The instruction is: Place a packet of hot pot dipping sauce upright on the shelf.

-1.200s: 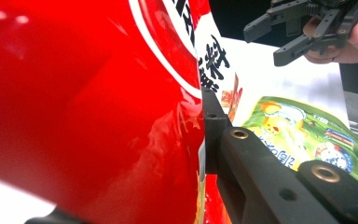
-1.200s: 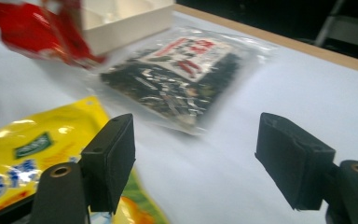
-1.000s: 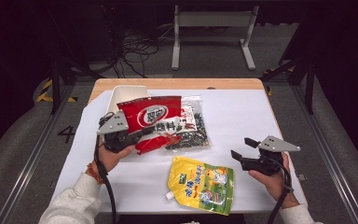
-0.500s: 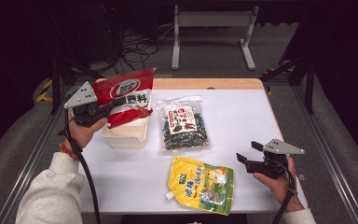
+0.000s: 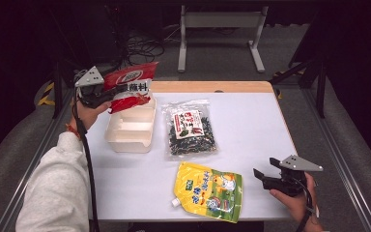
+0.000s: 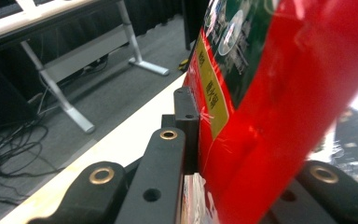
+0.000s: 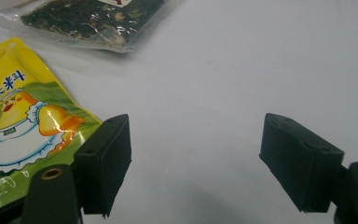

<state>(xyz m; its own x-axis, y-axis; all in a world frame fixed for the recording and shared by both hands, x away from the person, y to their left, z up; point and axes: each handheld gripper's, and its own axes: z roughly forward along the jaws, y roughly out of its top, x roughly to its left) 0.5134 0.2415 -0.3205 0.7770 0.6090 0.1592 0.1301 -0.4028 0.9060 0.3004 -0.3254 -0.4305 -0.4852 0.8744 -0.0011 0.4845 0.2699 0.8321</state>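
Red pouch, clamped in left gripper, has been lifted off white tray; right gripper held open, empty.

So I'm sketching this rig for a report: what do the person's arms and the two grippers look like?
Both grippers are black with blocky black jaws. The left gripper and right gripper each carry a grey three-cornered plate on top and trail a black cable. Brass-coloured rivets show near the jaws. The left arm wears a light grey sleeve.

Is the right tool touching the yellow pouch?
Apart. The right gripper view shows the right tool open over bare table, with the yellow pouch off beside one jaw.
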